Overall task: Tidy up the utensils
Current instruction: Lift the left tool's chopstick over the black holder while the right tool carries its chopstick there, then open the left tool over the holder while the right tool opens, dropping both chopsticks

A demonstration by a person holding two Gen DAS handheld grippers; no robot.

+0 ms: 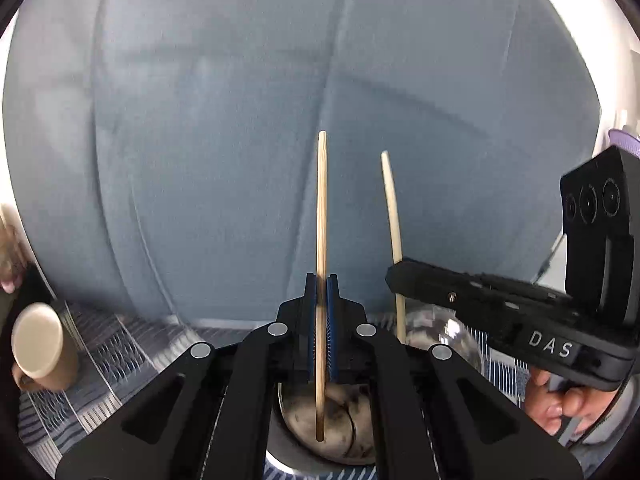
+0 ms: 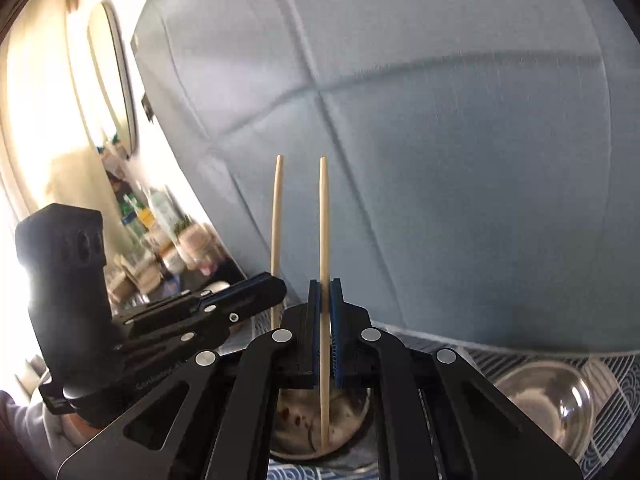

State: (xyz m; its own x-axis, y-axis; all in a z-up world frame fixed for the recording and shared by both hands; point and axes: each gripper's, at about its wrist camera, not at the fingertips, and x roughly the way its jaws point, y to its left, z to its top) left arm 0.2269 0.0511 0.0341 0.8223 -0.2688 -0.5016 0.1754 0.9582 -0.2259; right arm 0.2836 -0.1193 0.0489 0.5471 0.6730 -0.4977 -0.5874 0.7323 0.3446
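The beige cup (image 1: pixel 38 346) at the left edge is blurred. The glass bowl (image 2: pixel 548 404) is cut off by the frame's rim. Bottles on the shelf (image 2: pixel 148 232) are too smeared to tell apart. The hand (image 1: pixel 560 404) is half hidden.

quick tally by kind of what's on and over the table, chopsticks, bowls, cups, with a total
chopsticks: 2, one clamped upright in the left gripper, the other in the right gripper
metal bowls: 1, under the left chopstick
glass bowls: 1
cups: 1, beige, at the left edge
total: 5
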